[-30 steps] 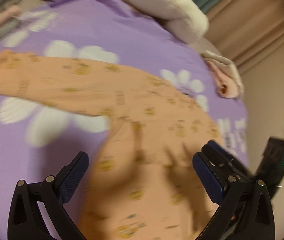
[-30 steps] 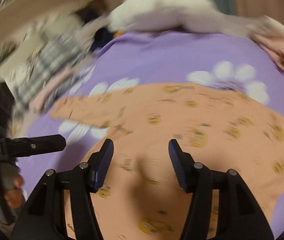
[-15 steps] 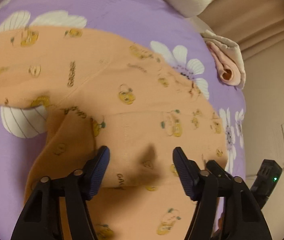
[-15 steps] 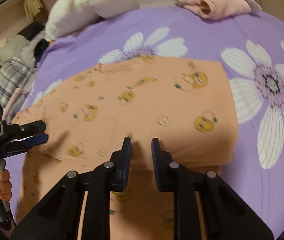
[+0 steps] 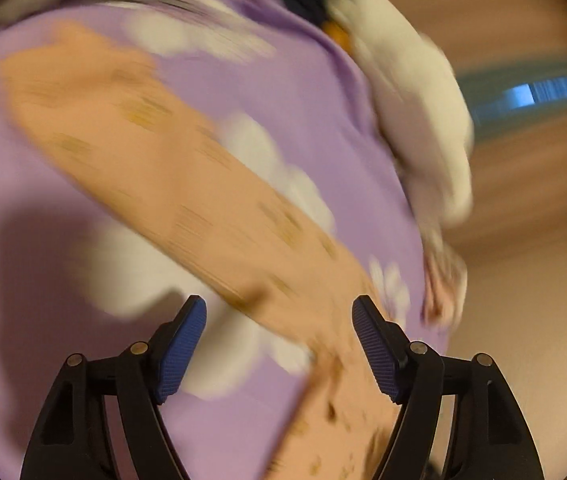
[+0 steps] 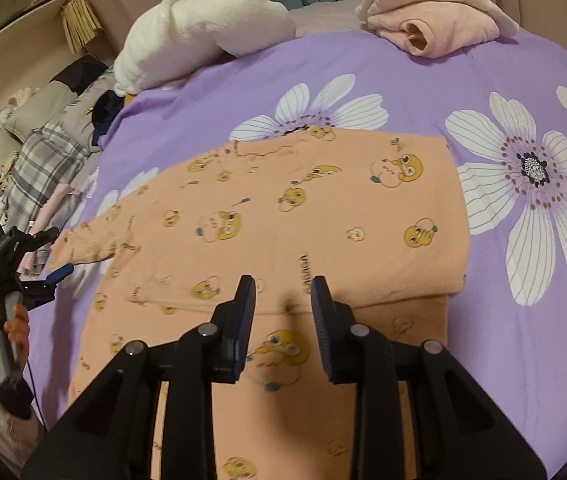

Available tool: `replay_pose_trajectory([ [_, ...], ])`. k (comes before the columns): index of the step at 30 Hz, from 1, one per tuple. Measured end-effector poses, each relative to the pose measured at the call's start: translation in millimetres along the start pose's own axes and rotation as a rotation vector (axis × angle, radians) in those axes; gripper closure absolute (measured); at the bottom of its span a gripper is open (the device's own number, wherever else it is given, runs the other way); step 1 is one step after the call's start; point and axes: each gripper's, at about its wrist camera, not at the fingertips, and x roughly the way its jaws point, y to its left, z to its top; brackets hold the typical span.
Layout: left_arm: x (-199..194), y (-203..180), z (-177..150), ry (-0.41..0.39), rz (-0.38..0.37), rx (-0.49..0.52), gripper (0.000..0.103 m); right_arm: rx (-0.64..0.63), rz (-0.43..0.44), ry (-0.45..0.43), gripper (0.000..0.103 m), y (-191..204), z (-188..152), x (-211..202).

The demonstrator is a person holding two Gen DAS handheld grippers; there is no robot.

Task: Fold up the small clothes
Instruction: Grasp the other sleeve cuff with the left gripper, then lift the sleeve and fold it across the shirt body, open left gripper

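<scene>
- Lying flat on the purple flowered bedspread (image 6: 423,72) is the orange shirt (image 6: 323,208) we are folding, printed with yellow cartoon faces; in the right wrist view it fills the middle, with its right side already folded over so a straight folded edge runs across just ahead of our right gripper (image 6: 281,300).
- Our right gripper hangs over the shirt near that folded edge; its blue-padded jaws stand a little apart and are opening, with no cloth pinched between them.
- One sleeve of the shirt (image 6: 83,242) stretches out toward 9 o'clock in the right wrist view, ending near our left gripper (image 6: 53,254).
- Our left gripper is held by a hand (image 6: 5,328) at 8 o'clock in that view, just beside the sleeve's cuff; whether it touches the cloth we cannot tell.
- The left wrist view is heavily blurred: the sleeve (image 5: 163,168) runs as an orange band from 10 o'clock down toward 5 o'clock, passing between the left gripper's (image 5: 279,320) spread jaws, which are opening and do not press on it.
- A white fluffy blanket (image 6: 199,32) lies at 11 o'clock in the right wrist view, at the bedspread's far edge.
- A folded pink garment (image 6: 443,28) sits at 1 o'clock, well apart from the shirt.
- A pile of plaid cloth (image 6: 43,168) lies off the bedspread at 9 o'clock.
</scene>
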Motion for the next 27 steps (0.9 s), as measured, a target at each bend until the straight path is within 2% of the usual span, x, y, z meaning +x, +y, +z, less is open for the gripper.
replay_pose_trajectory([
  [4, -25.0, 52.4, 28.8, -0.111, -0.011, -0.153, 0.029, 0.005, 0.024, -0.01, 0.073, 11.4, -6.0, -8.0],
  [8, -41.0, 84.4, 46.3, -0.194, -0.09, -0.258, 0.029, 0.0, 0.023, -0.012, 0.073, 22.5, -7.4, -13.0],
  [10, -43.9, 90.7, 54.2, -0.228, -0.112, -0.275, 0.029, -0.008, 0.019, -0.012, 0.073, 27.9, -7.5, -14.7],
  [14, -39.8, 93.7, 74.2, -0.246, -0.116, -0.273, 0.029, -0.025, 0.006, -0.008, 0.073, 36.2, -8.1, -14.9],
  [18, -39.4, 96.1, 89.8, -0.263, -0.095, -0.281, 0.03, -0.03, 0.002, 0.008, 0.073, 41.9, -10.1, -11.7],
  [19, -40.1, 97.2, 91.9, -0.264, -0.083, -0.281, 0.033, -0.032, -0.002, 0.011, 0.073, 43.6, -10.7, -11.0],
  [21, -40.2, 96.1, 90.9, -0.262, -0.029, -0.263, 0.047, -0.035, -0.003, 0.015, 0.073, 47.1, -12.0, -10.1],
  [22, -37.1, 94.9, 90.9, -0.254, 0.007, -0.257, 0.063, -0.037, 0.0, 0.018, 0.073, 48.6, -12.4, -9.4],
  [23, -35.7, 95.9, 90.0, -0.244, 0.032, -0.25, 0.075, -0.04, 0.0, 0.021, 0.073, 50.1, -12.8, -8.9],
  [25, -34.3, 98.5, 89.2, -0.226, 0.083, -0.242, 0.087, -0.048, -0.004, 0.025, 0.073, 53.6, -12.8, -7.1],
  [27, -38.6, 96.0, 87.4, -0.223, 0.128, -0.217, 0.089, -0.052, -0.001, 0.03, 0.073, 57.2, -12.5, -5.4],
])
